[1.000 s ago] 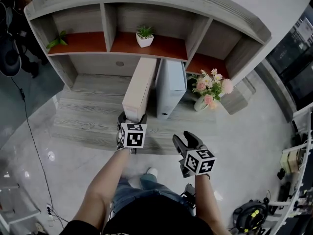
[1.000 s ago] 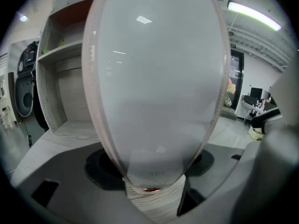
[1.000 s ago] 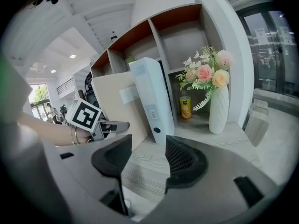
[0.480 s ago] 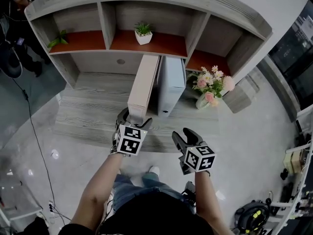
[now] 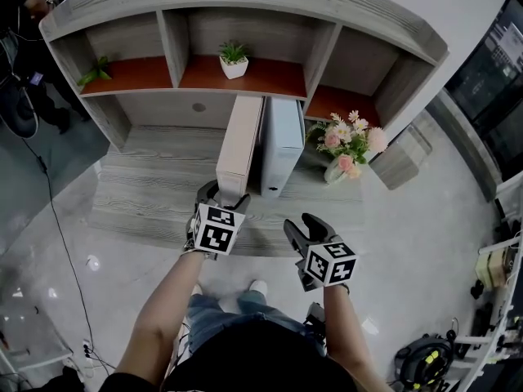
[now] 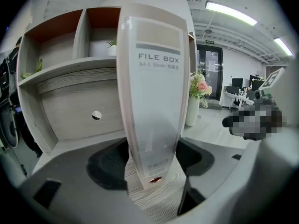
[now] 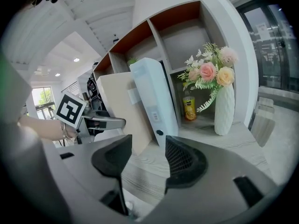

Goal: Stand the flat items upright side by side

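Beige file box (image 5: 239, 149): upright on narrow long edge on wooden ledge (image 5: 155, 194), spine facing front. Spine translucent, printed "FILE BOX", grey band above print, coppery ring hole low down. Broad side plain beige.

White file box (image 5: 283, 144): also upright on narrow edge, just right of beige one, spine facing same way. Dark round hole low on spine, small label above. Thin dark gap between the two; touching or not, cannot tell. Far ends tucked under shelf.
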Demonstrator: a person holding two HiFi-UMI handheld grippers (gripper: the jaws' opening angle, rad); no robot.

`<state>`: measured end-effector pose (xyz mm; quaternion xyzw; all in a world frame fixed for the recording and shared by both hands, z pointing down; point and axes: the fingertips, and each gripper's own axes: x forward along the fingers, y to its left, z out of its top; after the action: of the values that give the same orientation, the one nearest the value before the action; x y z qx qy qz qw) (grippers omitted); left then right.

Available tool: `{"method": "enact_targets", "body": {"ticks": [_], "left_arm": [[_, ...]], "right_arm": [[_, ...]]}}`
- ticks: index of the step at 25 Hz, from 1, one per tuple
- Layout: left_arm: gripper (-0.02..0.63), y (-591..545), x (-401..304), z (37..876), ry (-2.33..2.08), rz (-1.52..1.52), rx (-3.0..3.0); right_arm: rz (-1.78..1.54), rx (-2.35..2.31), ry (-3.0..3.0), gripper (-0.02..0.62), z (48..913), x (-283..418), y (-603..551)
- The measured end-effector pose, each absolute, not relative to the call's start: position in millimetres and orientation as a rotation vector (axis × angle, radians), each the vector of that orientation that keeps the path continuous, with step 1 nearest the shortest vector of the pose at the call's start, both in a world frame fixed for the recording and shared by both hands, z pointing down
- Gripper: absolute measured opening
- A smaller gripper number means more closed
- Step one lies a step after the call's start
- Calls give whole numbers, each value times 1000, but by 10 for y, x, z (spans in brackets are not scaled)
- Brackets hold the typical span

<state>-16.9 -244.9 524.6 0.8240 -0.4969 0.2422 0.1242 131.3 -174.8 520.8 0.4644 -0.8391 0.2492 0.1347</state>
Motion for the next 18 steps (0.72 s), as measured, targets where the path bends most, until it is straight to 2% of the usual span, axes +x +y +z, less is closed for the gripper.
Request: {"method": "enact_targets", "body": {"ticks": [18], "left_arm": [[319, -2936, 168, 5226, -1503, 686, 2308]], "right_arm": [[749, 1435, -2401, 227, 5224, 1672, -1775]]}}
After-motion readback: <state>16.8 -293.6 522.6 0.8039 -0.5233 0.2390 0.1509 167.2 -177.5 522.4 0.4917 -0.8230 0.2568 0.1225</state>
